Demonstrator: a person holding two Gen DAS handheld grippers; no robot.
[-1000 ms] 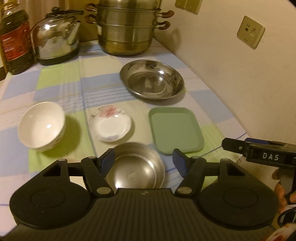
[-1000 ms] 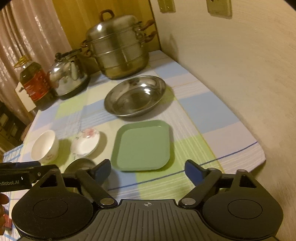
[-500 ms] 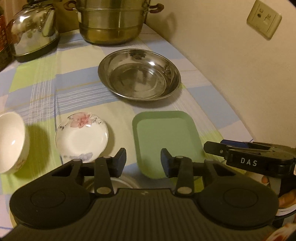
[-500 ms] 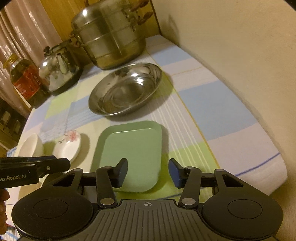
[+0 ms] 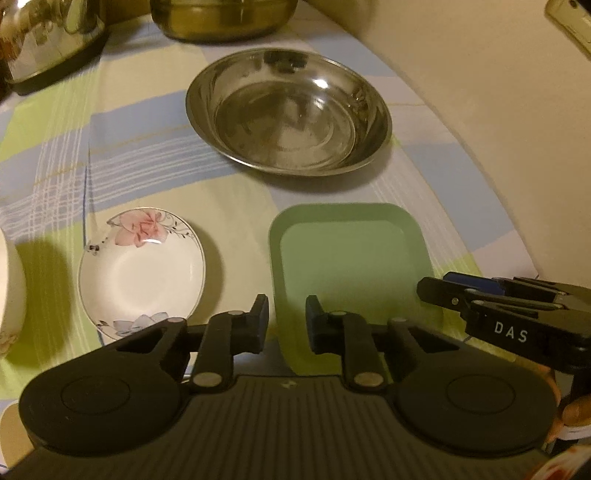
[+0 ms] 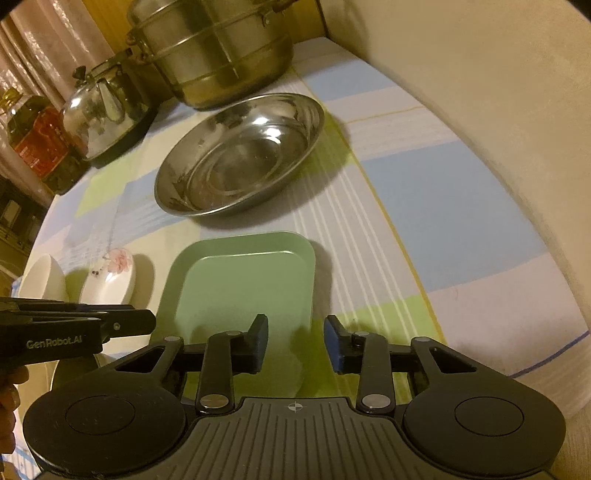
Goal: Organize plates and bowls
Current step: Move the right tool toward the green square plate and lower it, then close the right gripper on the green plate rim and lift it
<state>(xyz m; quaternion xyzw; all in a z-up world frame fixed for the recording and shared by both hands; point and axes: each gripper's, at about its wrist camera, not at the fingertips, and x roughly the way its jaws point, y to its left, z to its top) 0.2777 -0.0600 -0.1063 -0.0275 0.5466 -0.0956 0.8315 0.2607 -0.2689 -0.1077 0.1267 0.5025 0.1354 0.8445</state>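
The green tray (image 5: 351, 258) is the piece in hand, lying flat on the checked cloth of the bench (image 5: 147, 147), near its front edge and close to the wall on the right.

Going left to right in the left wrist view: a white bowl (image 5: 11, 295) sits at the far left edge, mostly cut off. Next to it is a small floral saucer (image 5: 142, 269), apart from both the bowl and the tray. Then comes the tray, and behind it, well apart, a large steel basin (image 5: 288, 110). A kettle (image 5: 48, 33) and a stacked steamer pot (image 6: 214, 48) stand along the back.

The left hand-held gripper (image 5: 286, 321) straddles the tray's near-left rim, its jaws closing, the rim lying between the 2 pads but not visibly pinched yet. The right hand-held gripper (image 6: 295, 343) does the same at the tray's near-right rim: jaws closing, the green edge between them, with a gap on either side.

My reading is that this is the grasp step of a 2-handed pick of the tray, probably to stack or move it alongside the other dishes. The next move calls for both pairs of pads to seat fully on the thin raised rim before any lift, and then for both sides to rise together and level. An uneven pull would probably twist the shallow tray out of 1 grip.
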